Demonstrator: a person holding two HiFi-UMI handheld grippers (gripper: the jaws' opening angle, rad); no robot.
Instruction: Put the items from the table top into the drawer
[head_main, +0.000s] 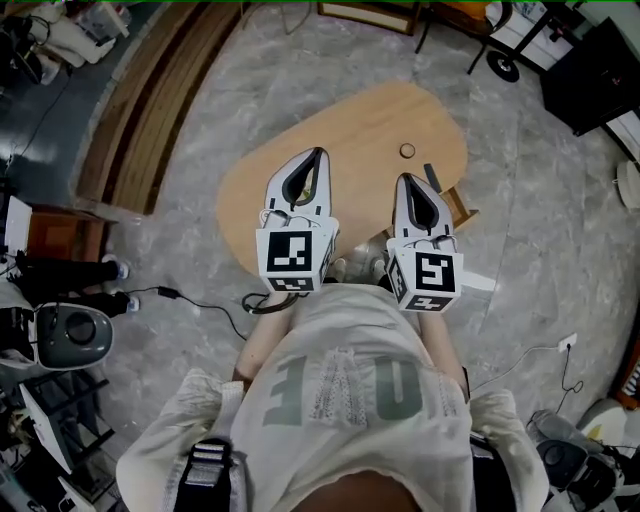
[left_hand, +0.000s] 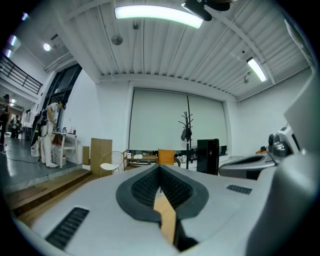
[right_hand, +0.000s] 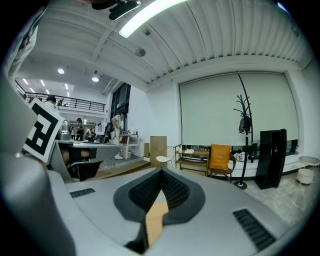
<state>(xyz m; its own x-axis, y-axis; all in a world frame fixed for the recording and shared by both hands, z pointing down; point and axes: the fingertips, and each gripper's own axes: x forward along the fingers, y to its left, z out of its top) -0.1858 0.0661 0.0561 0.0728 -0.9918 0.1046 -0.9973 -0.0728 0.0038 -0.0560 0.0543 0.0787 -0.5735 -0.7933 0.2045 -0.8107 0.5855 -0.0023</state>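
The person (head_main: 350, 420) stands at the near end of an oval wooden table (head_main: 350, 125), which fills the middle of the head view, and holds both grippers out side by side over it. The left gripper (head_main: 319, 153) is clenched: in its own view (left_hand: 160, 167) the dark ribbed pads meet at the tip, and only a strip of wood shows through the slit lower down. The right gripper (head_main: 405, 179) is clenched the same way (right_hand: 161, 171), pads together with nothing in them.

One small round item (head_main: 407, 151) lies on the table top, just above centre in the head view. It sits straight beyond the right gripper's tip, near it but not touching, and to the right of the left gripper's tip, well apart. What the item is I cannot make out.

A slim dark thing (head_main: 431, 176) lies at the table's right edge, just beside the right gripper. The table stands on a grey marbled floor (head_main: 540, 200), and a black cable (head_main: 205, 302) trails across it at lower left.
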